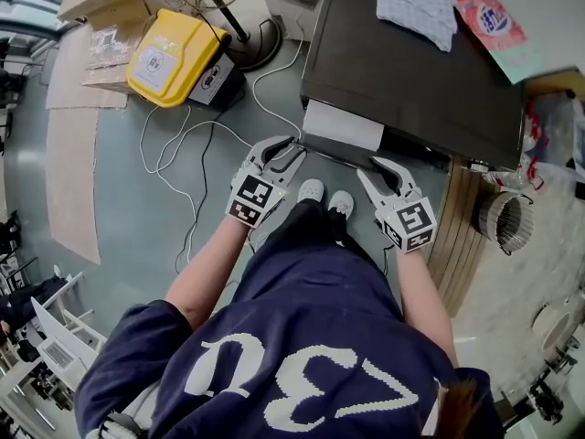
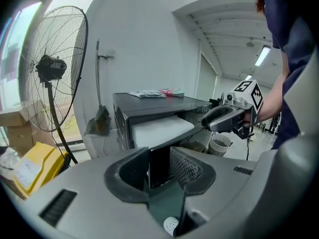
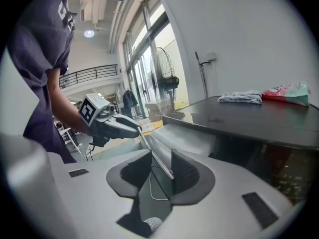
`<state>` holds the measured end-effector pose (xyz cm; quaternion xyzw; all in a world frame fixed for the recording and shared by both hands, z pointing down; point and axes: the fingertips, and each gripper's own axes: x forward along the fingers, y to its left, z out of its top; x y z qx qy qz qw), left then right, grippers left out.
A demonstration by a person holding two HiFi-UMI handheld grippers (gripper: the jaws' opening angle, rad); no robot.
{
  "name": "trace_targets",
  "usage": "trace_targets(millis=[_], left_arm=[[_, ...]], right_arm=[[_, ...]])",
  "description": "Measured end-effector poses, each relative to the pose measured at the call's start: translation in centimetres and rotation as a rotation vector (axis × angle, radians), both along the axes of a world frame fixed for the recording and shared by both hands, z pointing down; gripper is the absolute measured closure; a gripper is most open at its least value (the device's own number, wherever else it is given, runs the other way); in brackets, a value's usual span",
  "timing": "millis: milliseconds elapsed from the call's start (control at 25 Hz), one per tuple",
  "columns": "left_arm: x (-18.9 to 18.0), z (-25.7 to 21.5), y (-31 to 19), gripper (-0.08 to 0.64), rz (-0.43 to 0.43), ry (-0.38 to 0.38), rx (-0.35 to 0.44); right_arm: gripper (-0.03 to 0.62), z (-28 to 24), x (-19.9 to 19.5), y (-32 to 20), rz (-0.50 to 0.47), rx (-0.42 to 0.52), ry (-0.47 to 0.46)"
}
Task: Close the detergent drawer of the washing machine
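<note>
The dark washing machine (image 1: 411, 80) stands at the upper right of the head view. Its detergent drawer (image 1: 343, 124) sticks out toward me, white on top, ending in a thin dark front panel (image 1: 334, 156). My left gripper (image 1: 294, 144) is at the panel's left end and my right gripper (image 1: 368, 167) at its right end. In the left gripper view the jaws (image 2: 159, 166) straddle the panel's edge (image 2: 158, 158) with a gap beside it, the white drawer (image 2: 159, 128) behind. The right gripper (image 3: 162, 171) straddles the trimmed edge (image 3: 160, 163) the same way, not pressing it.
A grey cloth (image 1: 418, 3) and a pink packet (image 1: 489, 18) lie on the machine's top. A yellow box (image 1: 169, 58), a fan's base (image 1: 251, 48) and a white cable (image 1: 183, 144) are on the floor at left. A coiled vent hose (image 1: 503, 218) sits at right. My shoes (image 1: 324, 195) are close under the drawer.
</note>
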<state>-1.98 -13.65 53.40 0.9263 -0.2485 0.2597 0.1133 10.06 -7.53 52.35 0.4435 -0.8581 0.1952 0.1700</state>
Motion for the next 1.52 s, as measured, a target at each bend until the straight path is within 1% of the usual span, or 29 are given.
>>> trace_targets(millis=[240, 360, 560, 680, 760, 920, 1520], left_arm=[[0.9, -0.3, -1.5, 0.416, 0.007, 0.010, 0.017], [1.1, -0.3, -2.0, 0.414, -0.006, 0.015, 0.021], [1.2, -0.1, -2.3, 0.414, 0.000, 0.013, 0.025], [1.3, -0.1, -2.3, 0.414, -0.007, 0.011, 0.028], [1.3, -0.1, -2.4, 0.414, -0.016, 0.013, 0.028], [1.5, -0.2, -2.7, 0.414, -0.025, 0.013, 0.031], [1.9, -0.2, -4.2, 0.414, -0.060, 0.014, 0.040]], right_arm=[[0.421, -0.4, 1.3, -1.7, 0.085, 0.034, -0.012], [0.377, -0.3, 1.6, -1.9, 0.112, 0.029, -0.033], [0.379, 0.4, 3.0, -1.5, 0.180, 0.031, 0.035], [0.404, 0.8, 3.6, -1.0, 0.210, 0.017, 0.049], [0.452, 0.9, 3.6, -0.6, 0.207, 0.010, 0.048], [0.486, 1.0, 4.0, -0.9, 0.227, 0.003, 0.057], [0.488, 0.9, 4.5, -2.4, 0.279, -0.003, 0.073]])
